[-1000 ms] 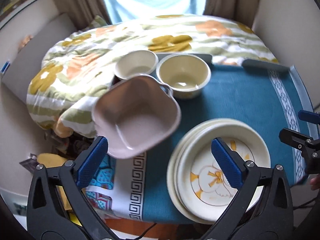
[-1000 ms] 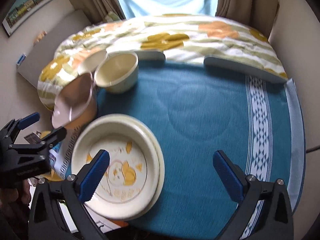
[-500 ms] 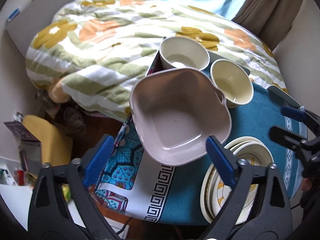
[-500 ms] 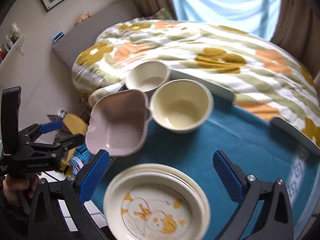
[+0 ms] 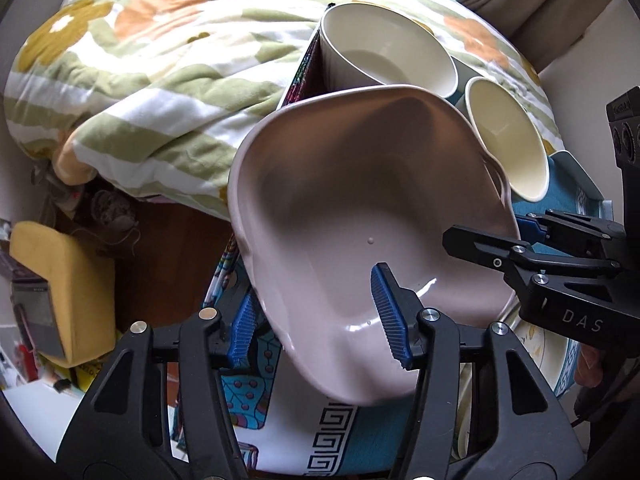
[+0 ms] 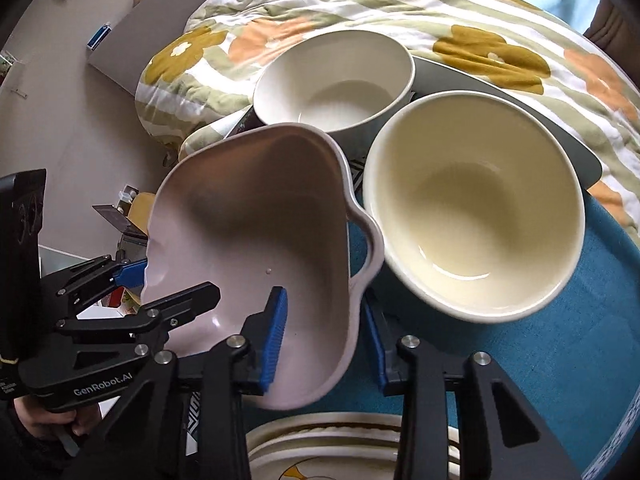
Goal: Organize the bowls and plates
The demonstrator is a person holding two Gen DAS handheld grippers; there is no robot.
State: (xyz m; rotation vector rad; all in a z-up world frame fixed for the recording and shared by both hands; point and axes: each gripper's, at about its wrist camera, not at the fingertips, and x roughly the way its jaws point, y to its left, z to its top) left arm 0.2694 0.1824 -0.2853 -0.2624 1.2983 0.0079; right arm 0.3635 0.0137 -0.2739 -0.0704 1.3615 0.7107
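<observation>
- Fingers, left gripper [image 5: 320,330]: closed across the near rim of the pink bowl [image 5: 372,232], one blue pad inside the basin, one outside under the wall.
- Fingers, right gripper [image 6: 326,336]: closed across the opposite rim of the same bowl, one pad inside, one outside beside the looped handle [image 6: 366,248].
- Pink bowl: one. Tilted, held between both grippers over the left edge of the surface [image 6: 540,360], just in front of the two round bowls.
- Round bowls: two. One white [image 6: 336,80] at the back, one cream [image 6: 476,208] beside it on the blue cloth.
- Plates [image 6: 352,452]: one stack at the near edge; at least three rims show, exact count cannot be told.
- Risk: each grip takes only a thin rim, so a smooth glazed wall may slip from the pads if the two hands pull apart or twist unevenly.
- Risk: the handle lies close to the cream bowl; swinging right could knock it.
- Risk: part of the bowl overhangs the floor, so a drop there would likely break it.
</observation>
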